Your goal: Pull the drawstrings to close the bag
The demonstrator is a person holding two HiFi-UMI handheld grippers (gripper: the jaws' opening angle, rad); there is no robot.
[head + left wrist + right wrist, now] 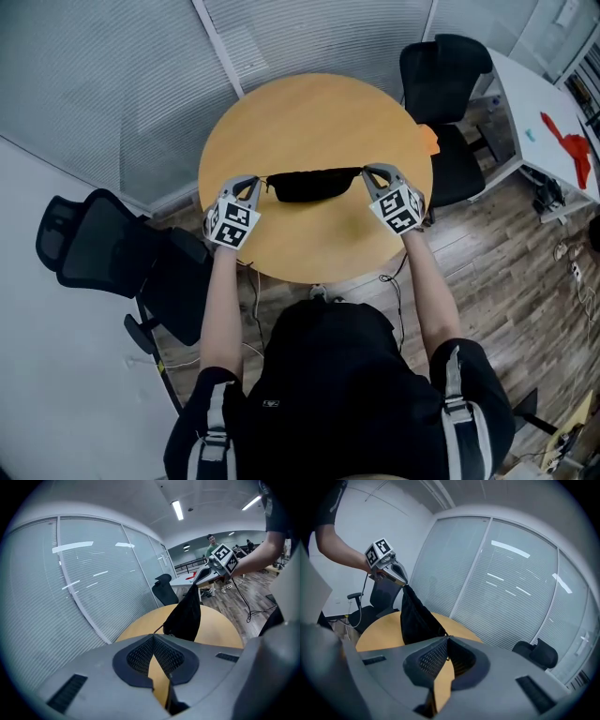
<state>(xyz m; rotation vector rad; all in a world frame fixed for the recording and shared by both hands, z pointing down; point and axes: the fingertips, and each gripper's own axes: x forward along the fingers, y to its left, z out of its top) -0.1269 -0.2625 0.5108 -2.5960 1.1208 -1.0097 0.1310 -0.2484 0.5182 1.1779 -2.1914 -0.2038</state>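
Black bag [314, 184] hangs between left gripper [255, 183] and right gripper [370, 172], jaws clamped on drawstrings [159, 628].

Round wooden table [319, 122], black office chairs [84, 246], blind-covered glass walls [112, 84], wood-plank floor [525, 272].

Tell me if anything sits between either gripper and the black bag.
Nothing visible does. The left gripper and right gripper are each shut on a drawstring at opposite ends of the bag, above the table.

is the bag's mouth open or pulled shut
Shut, it seems: the bag is stretched between the left gripper and right gripper, each shut on a drawstring, its top edge one straight line, no gap.
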